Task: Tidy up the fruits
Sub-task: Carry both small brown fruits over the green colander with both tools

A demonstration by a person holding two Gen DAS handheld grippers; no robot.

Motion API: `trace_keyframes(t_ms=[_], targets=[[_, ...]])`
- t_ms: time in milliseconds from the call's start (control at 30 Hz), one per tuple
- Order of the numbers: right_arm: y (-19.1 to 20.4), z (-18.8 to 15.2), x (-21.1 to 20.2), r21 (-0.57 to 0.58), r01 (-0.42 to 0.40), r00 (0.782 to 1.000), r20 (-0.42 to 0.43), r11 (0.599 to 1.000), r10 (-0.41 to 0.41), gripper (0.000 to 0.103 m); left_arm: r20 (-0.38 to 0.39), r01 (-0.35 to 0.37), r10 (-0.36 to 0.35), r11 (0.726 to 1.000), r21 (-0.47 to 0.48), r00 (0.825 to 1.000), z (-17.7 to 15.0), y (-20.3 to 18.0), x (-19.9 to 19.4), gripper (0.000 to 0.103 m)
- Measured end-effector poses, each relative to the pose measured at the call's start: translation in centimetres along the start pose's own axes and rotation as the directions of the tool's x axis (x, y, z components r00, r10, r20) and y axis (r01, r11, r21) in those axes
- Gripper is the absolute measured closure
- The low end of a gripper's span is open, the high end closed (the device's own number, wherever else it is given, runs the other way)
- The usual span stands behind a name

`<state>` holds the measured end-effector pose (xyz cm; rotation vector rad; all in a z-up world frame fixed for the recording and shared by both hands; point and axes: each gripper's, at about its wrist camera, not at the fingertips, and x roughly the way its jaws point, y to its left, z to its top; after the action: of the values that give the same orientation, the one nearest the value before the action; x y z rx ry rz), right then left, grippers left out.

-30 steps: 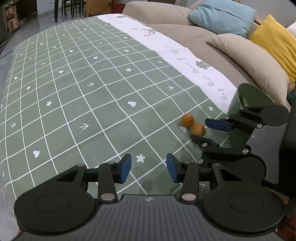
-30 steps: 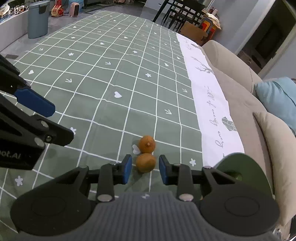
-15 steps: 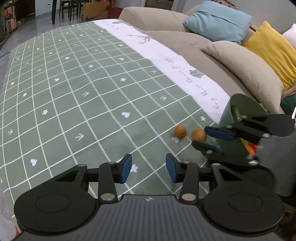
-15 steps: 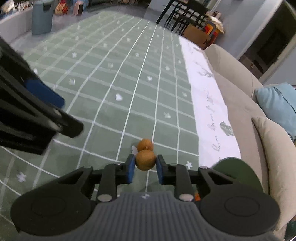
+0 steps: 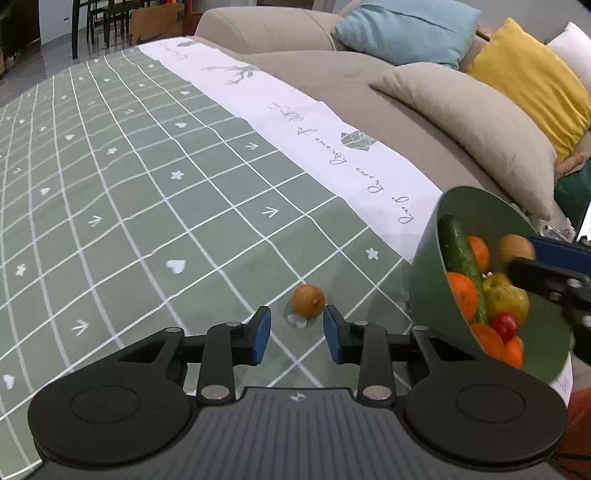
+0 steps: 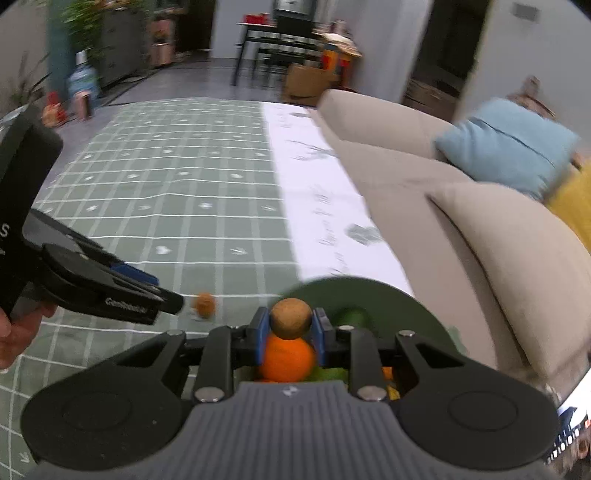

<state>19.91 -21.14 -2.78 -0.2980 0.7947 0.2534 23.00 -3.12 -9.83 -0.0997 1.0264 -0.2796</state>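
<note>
A small round brown fruit [image 5: 308, 300] lies on the green checked tablecloth, just ahead of my left gripper [image 5: 295, 334]. Its jaws are closing, with nothing pressed between the pads; the fruit sits beyond the tips. My right gripper [image 6: 290, 326] is shut on a second brown fruit [image 6: 290, 318] and holds it above the green bowl [image 6: 402, 306]. In the left wrist view the bowl [image 5: 476, 210] holds oranges [image 5: 461, 293], a cucumber [image 5: 458, 254], a yellow-green fruit and a small red one. The held fruit [image 5: 515, 248] appears there over the bowl, blurred.
A beige sofa [image 5: 369, 74] with blue [image 5: 402, 29], tan and yellow [image 5: 532, 88] cushions runs along the table's right side. The cloth's white printed border [image 5: 332, 147] lies between. A hand [image 6: 14, 332] holds the left gripper. Chairs and boxes stand far behind.
My right gripper shut on the nearer brown fruit and lifted it over the bowl. My left gripper moved up to the remaining fruit and its jaws narrowed.
</note>
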Motion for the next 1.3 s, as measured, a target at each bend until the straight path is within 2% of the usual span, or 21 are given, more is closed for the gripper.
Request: trace_keyframes(t_ms=[133, 267, 400, 567, 667, 833, 967, 1133, 1300], targets=[[-2.1, -1.1, 0.3, 0.055, 0.030, 0.999, -0.013, 0.998, -0.029, 0.082, -0.027, 0.006, -0.006, 1.000, -0.028, 1.000, 0.6, 0.0, 1.7, 0.068], [-3.4, -1.9, 0.8, 0.102, 0.028, 0.999, -0.025, 0.994, -0.025, 0.082, -0.050, 0.007, -0.009, 0.999, -0.039, 0.999, 0.9, -0.2, 2.9, 0.071], [-4.3, -2.5, 1.4, 0.135, 0.019, 0.999, -0.035, 0.991, -0.014, 0.082, -0.056, 0.018, -0.020, 0.999, -0.036, 0.998, 1.1, -0.8, 3.4, 0.079], [-5.7, -2.7, 1.7, 0.188, -0.006, 0.999, -0.039, 0.982, 0.013, 0.082, -0.031, 0.017, -0.019, 0.997, -0.070, 0.999, 1.4, -0.7, 2.1, 0.081], [-6.8, -2.6, 1.7, 0.211, -0.013, 0.999, -0.038, 0.977, 0.022, 0.082, -0.001, 0.072, -0.072, 0.994, -0.082, 0.997, 2.3, -1.2, 0.1, 0.081], [-8.8, -2.4, 1.7, 0.210, -0.015, 0.998, -0.058, 0.977, 0.028, 0.082, 0.015, 0.179, -0.179, 0.984, 0.023, 0.984, 4.3, -4.7, -2.6, 0.081], [-10.1, -2.4, 2.0, 0.189, -0.016, 0.996, -0.082, 0.982, 0.032, 0.082, -0.020, 0.230, -0.229, 0.965, 0.126, 0.973, 5.2, -8.7, -2.6, 0.081], [-10.7, -2.6, 2.7, 0.105, -0.061, 0.993, -0.099, 0.993, 0.071, 0.082, -0.089, 0.261, -0.248, 0.948, 0.184, 0.965, 4.9, -12.4, -0.3, 0.081], [-10.9, -3.3, 3.8, 0.015, -0.083, 0.987, -0.138, 0.996, 0.085, 0.083, -0.136, 0.259, -0.234, 0.942, 0.214, 0.963, 5.0, -14.1, 2.0, 0.081]])
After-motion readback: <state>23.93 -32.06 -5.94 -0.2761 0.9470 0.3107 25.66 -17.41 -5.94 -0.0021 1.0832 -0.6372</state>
